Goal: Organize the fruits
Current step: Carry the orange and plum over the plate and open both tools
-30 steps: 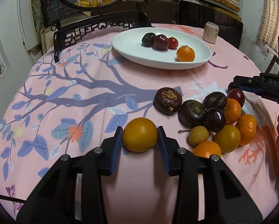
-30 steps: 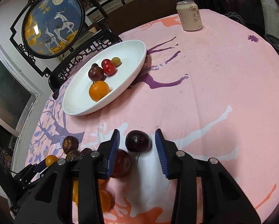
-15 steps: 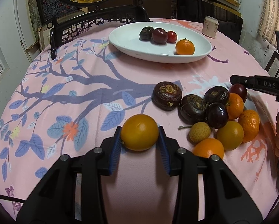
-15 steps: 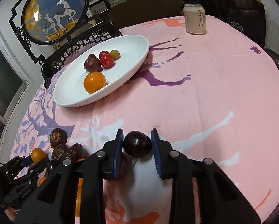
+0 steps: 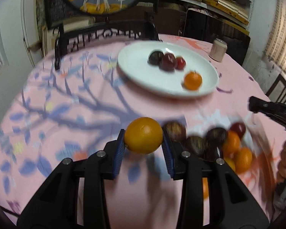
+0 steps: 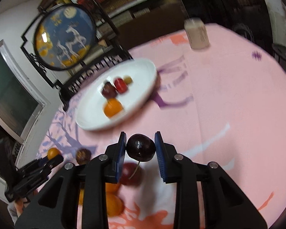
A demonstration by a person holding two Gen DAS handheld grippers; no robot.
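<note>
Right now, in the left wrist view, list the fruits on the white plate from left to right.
Dark greenish-black fruit → dark red plum → small red fruit → orange tangerine, which sits apart from the other three, nearer the camera.

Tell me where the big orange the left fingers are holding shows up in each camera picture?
Left wrist view: the big orange sits low in the middle, pinched between the left gripper fingers.
Right wrist view: the same orange is tiny at the lower left edge, at the tip of the other gripper.
Shared landmark: the white plate with fruit on it.
</note>
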